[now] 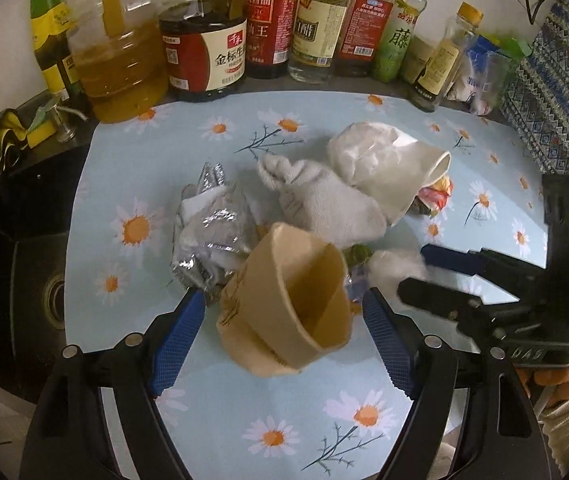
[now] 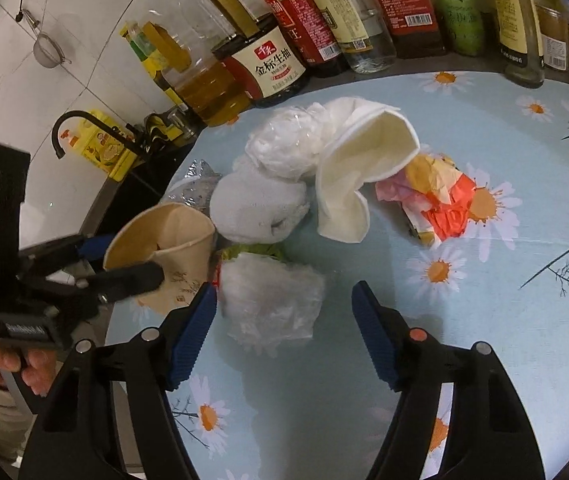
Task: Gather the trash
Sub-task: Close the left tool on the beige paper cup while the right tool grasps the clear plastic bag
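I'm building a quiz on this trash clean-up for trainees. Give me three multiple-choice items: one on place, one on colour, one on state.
1. The tan paper cup lies:
A. between the left claw's fingers
B. among the bottles
C. in the sink

2. The claw pads are:
A. red
B. blue
C. green

3. The right claw is:
A. shut on the white cup
B. open around the clear plastic wad
C. out of view

Answers: 1 A, the cup sits between the left fingers; 2 B, the ridged pads are blue; 3 B, its fingers stand apart with the wad between them.
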A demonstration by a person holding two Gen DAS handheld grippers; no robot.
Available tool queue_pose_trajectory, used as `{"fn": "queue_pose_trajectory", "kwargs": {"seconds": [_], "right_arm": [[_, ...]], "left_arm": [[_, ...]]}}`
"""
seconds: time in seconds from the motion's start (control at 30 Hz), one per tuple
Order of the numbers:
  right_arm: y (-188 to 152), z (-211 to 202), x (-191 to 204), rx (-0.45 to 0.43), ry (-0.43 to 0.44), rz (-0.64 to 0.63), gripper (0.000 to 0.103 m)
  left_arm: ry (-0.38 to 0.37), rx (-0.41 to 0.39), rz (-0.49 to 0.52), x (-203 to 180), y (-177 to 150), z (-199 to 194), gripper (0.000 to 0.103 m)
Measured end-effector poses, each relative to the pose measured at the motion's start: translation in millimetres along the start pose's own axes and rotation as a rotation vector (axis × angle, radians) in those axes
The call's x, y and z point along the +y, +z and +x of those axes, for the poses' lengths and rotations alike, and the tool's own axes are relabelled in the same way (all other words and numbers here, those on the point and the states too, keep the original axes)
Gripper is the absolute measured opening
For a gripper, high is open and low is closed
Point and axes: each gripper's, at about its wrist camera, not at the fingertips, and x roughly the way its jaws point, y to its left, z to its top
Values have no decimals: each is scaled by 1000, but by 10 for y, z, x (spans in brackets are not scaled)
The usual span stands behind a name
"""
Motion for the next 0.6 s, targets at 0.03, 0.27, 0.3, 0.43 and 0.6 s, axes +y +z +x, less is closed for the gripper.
{"fn": "queue_pose_trajectory", "kwargs": {"seconds": [0.03, 0.27, 0.3, 0.43, 0.6], "right_arm": [[-7, 10, -14, 4, 4, -2, 67], [6, 15, -30, -2, 46, -25, 52], [8, 13, -26, -2, 49, -31, 51], [-4, -3, -40, -5, 55, -41, 49], [-14, -84, -83, -15, 59, -38, 49]], "left_arm": [[5, 7, 8, -23, 4, 29, 79], [23, 2, 29, -86, 14, 101, 76], [25, 1, 29, -86, 15, 107, 72], [22, -3, 33, -97, 9, 113, 63], [23, -17, 39, -129, -14, 87, 50]]}}
